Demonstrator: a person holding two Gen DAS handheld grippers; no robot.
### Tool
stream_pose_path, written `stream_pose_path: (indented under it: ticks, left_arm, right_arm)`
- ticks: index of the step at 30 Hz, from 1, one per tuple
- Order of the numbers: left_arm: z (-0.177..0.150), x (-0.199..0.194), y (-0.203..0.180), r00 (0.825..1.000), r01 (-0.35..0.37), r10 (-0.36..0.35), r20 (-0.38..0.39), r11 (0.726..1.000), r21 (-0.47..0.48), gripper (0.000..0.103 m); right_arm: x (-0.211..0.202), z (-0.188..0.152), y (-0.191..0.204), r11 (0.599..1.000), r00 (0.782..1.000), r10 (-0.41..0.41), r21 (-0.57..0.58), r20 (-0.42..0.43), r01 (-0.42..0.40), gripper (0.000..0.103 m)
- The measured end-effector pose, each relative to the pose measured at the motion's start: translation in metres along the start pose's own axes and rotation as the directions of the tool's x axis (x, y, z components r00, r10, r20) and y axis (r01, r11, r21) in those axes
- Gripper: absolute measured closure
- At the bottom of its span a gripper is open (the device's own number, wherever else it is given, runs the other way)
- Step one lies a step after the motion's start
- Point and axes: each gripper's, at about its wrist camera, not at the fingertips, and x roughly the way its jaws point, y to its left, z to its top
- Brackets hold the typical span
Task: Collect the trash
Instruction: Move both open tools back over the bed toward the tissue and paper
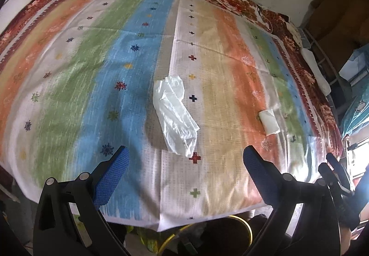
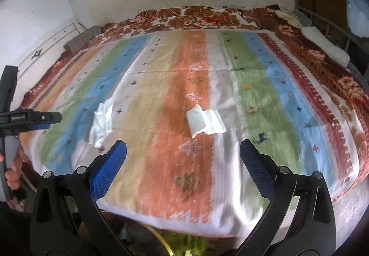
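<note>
Striped bedspread (image 1: 129,71) bearing 2 scraps: crumpled plastic wrapper (image 1: 176,115), folded tissue (image 2: 204,123); left gripper (image 1: 184,161) and right gripper (image 2: 183,152) spread, empty; pinch low, at each scrap's raised fold

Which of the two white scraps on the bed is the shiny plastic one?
The crumpled plastic bag on the grey-white stripe beside the blue one; the other scrap, the folded tissue, lies matte on the orange stripe.

Two pieces of trash lie on one bed (image 2: 299,117): one crumpled plastic bag (image 1: 176,115) and one folded tissue (image 2: 204,122). Two grippers are in view, left gripper (image 1: 184,157) and right gripper (image 2: 183,150), each with two blue fingers (image 2: 110,168).
</note>
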Motion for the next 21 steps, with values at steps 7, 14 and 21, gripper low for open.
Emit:
stream_pose_path:
  ticks: [7, 14, 21]
  left_arm:
    - [0.007, 0.021, 0.006, 0.999, -0.036, 0.036, 0.002, 0.996, 0.08, 0.007]
    - [0.013, 0.031, 0.01, 0.999, -0.038, 0.038, -0.001, 0.996, 0.085, 0.007]
    - [0.016, 0.044, 0.01, 0.998, -0.051, 0.053, -0.016, 0.994, 0.099, 0.01]
  right_arm:
    - [0.03, -0.002, -0.009, 0.999, 0.999, -0.032, 0.004, -0.036, 0.032, 0.011]
    - [0.055, -0.002, -0.015, 0.998, 0.998, -0.057, -0.015, -0.039, 0.056, 0.013]
    - [0.085, 0.003, -0.021, 0.999, 0.997, -0.049, -0.016, -0.056, 0.048, 0.024]
